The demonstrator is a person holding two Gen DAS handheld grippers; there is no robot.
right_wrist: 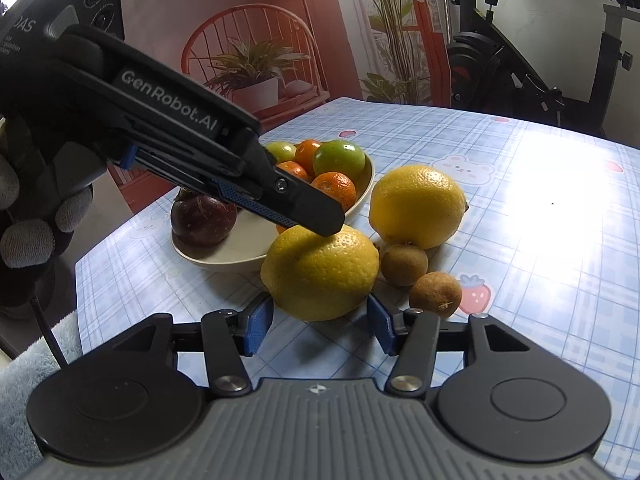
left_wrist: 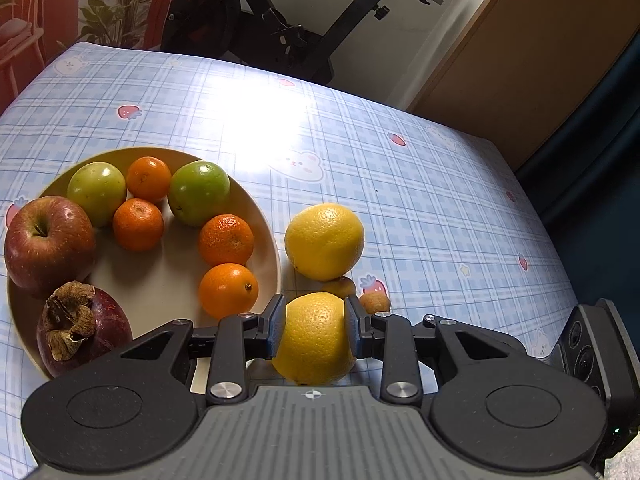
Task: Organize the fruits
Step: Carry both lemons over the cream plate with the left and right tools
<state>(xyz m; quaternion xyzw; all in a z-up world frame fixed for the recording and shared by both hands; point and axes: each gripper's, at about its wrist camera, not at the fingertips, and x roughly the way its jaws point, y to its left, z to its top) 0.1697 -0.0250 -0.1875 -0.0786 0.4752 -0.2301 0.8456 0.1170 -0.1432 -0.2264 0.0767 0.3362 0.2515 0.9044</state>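
Two lemons lie beside the bowl point(left_wrist: 264, 216): left hand-held gripper point(left_wrist: 314, 330) clamps the near lemon point(left_wrist: 314, 344), right hand-held gripper point(right_wrist: 320, 326) gapes clear of it.

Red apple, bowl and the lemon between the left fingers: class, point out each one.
Red apple point(left_wrist: 48, 242), left wrist view, its side.
Bowl point(left_wrist: 160, 292), left wrist view, bare floor.
Lemon point(left_wrist: 314, 338), left wrist view, peel's middle.

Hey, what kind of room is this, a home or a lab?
Most likely a home living or dining area: a table with a cartoon-print checked tablecloth, a bowl of fruit on it, and an exercise bike against the wall behind.
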